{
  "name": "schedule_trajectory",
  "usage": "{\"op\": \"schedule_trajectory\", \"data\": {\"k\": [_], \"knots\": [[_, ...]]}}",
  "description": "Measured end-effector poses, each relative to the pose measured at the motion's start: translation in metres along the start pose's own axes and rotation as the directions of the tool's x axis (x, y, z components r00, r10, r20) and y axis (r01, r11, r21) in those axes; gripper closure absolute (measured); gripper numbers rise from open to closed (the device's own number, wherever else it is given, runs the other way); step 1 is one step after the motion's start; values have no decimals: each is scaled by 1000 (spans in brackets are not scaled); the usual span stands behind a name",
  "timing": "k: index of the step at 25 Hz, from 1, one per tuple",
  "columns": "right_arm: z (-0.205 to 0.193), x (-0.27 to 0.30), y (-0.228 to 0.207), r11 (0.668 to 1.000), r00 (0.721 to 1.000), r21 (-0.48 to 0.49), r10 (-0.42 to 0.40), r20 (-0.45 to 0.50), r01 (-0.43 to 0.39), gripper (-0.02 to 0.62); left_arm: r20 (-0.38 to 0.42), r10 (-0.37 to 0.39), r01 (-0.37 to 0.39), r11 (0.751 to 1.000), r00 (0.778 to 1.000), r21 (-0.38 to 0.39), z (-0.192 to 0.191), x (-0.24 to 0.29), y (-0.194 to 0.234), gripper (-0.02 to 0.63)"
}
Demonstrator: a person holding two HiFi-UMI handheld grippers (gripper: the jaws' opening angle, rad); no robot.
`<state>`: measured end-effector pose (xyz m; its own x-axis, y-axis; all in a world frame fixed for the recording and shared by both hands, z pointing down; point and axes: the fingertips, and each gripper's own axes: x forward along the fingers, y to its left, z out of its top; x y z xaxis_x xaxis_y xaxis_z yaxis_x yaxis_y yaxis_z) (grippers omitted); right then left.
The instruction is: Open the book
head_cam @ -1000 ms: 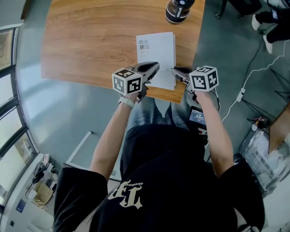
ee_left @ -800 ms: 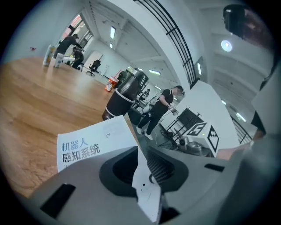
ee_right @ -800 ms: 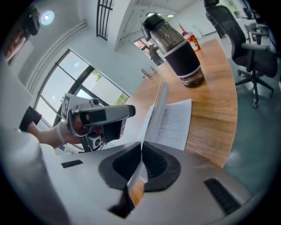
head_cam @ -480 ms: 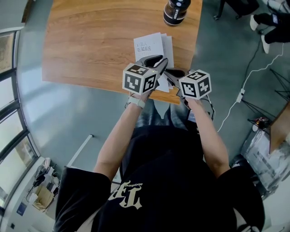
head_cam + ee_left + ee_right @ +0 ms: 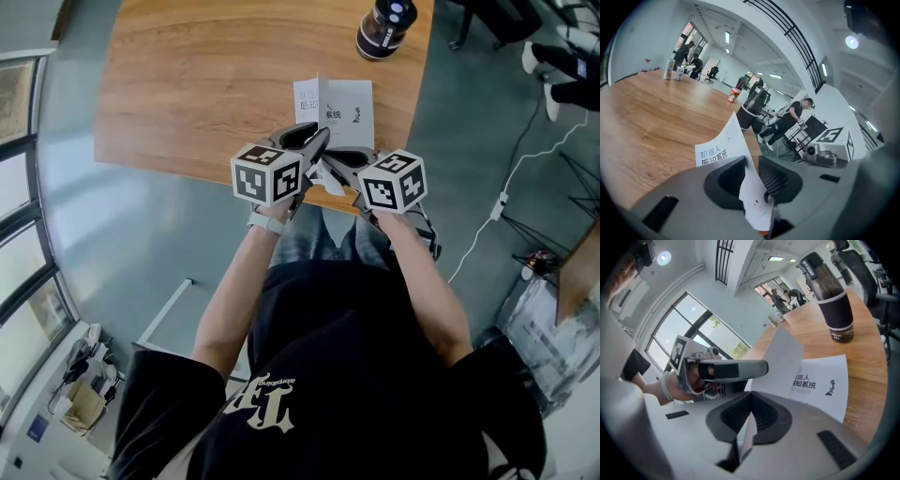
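White paper stood up between both sets of jaws: the cover (image 5: 723, 146) of the book (image 5: 349, 105) was lifted off the title page. The rest of the book lay flat on the wooden desk (image 5: 206, 84), just ahead of the jaws and near the desk's near edge. The right gripper (image 5: 751, 413) had just been closing, and its jaws were pinched together on the cover's lower edge. The left gripper (image 5: 751, 165) had just been opening, and its jaws stood partly apart with a curled corner of the same cover loose between them. I judged the step to be passing the cover to the right jaws, then laying it over. To do that well, the left jaws would need to back away without dragging the sheet. The right jaws should carry the cover in an arc about the spine, toward the left jaws' side. Pulling it straight up could crease or tear so thin a sheet held at one spot. A dark bottle (image 5: 384, 26) stood well beyond the right jaws, apparently clear of that swing.
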<state>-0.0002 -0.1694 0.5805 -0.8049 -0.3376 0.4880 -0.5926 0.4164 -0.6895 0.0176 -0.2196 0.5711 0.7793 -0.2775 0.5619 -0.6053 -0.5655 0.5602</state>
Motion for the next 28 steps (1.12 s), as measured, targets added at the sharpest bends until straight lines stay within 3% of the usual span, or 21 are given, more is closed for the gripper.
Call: {"op": "schedule_trajectory", "data": {"k": [5, 8, 15, 21, 28], "knots": [[9, 23, 25, 998, 999, -13, 53, 8, -53, 603, 33, 7, -6, 1000, 999, -29, 3, -29, 19, 525], [18, 42, 47, 993, 993, -49, 112, 31, -110, 555, 52, 13, -10, 998, 999, -59, 6, -49, 35, 525], [14, 94, 77, 976, 986, -147, 166, 7, -163, 531, 11, 56, -54, 994, 998, -97, -15, -82, 93, 525], [3, 114, 77, 974, 990, -185, 124, -67, -134, 531, -12, 87, -88, 988, 996, -126, -32, -89, 138, 525], [2, 95, 28, 987, 999, -159, -34, -39, 27, 531, -92, 133, -144, 981, 987, -127, -59, -88, 193, 525]]}}
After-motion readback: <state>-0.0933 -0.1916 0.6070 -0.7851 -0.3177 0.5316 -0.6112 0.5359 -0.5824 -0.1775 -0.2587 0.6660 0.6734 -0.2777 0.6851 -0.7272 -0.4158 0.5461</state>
